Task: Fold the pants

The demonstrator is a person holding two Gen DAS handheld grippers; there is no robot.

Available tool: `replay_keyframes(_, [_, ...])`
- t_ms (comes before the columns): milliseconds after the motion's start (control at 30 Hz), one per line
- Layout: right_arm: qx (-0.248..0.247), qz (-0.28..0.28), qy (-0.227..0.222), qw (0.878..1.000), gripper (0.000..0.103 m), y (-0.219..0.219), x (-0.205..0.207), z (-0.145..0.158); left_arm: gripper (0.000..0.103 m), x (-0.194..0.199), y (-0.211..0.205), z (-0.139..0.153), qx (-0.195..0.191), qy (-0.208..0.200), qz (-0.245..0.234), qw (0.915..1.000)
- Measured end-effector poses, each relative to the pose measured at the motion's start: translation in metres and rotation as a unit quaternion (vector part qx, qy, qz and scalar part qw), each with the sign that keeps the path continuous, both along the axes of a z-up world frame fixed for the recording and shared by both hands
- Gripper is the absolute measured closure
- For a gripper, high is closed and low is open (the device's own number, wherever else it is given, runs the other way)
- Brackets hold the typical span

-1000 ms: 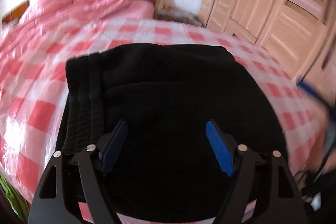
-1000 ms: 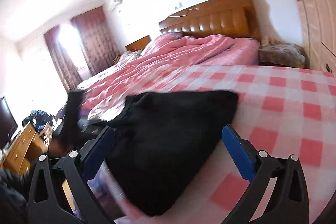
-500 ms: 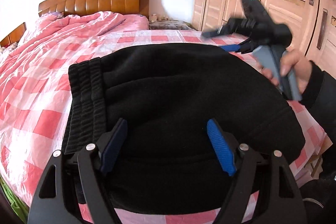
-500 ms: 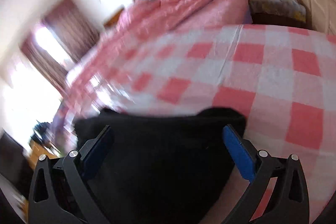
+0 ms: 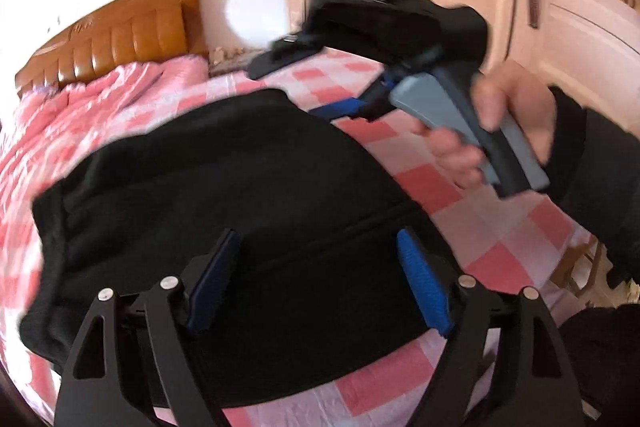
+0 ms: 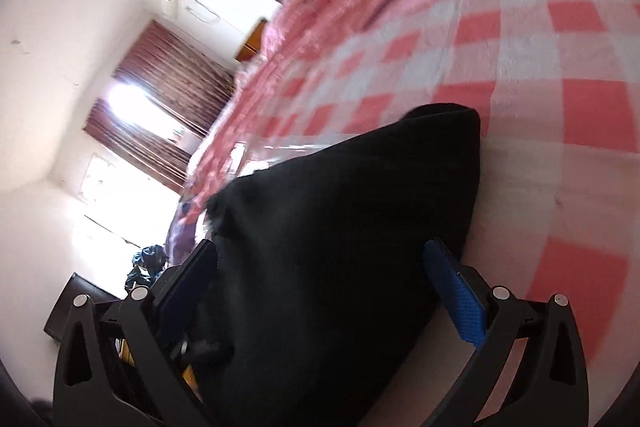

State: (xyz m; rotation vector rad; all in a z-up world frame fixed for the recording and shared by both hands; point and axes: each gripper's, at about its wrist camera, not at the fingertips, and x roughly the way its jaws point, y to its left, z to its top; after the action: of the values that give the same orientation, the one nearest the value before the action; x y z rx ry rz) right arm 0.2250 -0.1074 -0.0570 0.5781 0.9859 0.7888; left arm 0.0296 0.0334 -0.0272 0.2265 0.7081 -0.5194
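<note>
Lying folded into a compact black bundle, the pants (image 5: 224, 195) rest on the checked sheet of the bed (image 5: 440, 187), near its front edge. In the left wrist view the bundle's long axis runs from lower left to upper right, with a seam line crossing directly ahead of the left gripper (image 5: 320, 283). That gripper hovers just above the near edge, jaws wide, holding nothing. The right gripper (image 6: 332, 291) stands at the bundle's right end, rolled strongly to one side, jaws wide and straddling the cloth without pinching it. The right hand (image 5: 508, 123) holds its handle above the sheet. Judgement: the left gripper is nearer the bundle's middle; any remaining move is a final press or retreat.
</note>
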Motion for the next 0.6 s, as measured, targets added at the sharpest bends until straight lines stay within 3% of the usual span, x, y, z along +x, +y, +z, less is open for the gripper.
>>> replay_keyframes(133, [0.007,-0.024,0.009,1.000,0.004,0.001,0.026,0.012,0.022,0.006,0.006,-0.001,0.014,0.020,-0.013,0.9996])
replay_keyframes(267, [0.003,-0.050,-0.024,0.998,0.004,-0.015,-0.006,0.036,0.022,0.005,0.013,-0.003,0.006,0.021,-0.027,0.9994])
replay_keyframes(400, [-0.001,-0.024,0.005,1.000,0.004,-0.007,-0.021,0.018,0.022,0.007,0.012,-0.005,0.003,0.013,-0.022,0.9997])
replay_keyframes(467, [-0.030,-0.022,0.012,0.999,0.004,0.010,-0.006,0.007,0.022,0.008,0.012,-0.006,0.003,0.013,-0.020,0.9997])
replay_keyframes(600, [-0.031,-0.039,0.016,0.999,0.004,0.019,0.026,0.005,0.022,0.009,0.007,-0.004,0.006,0.017,-0.014,0.9997])
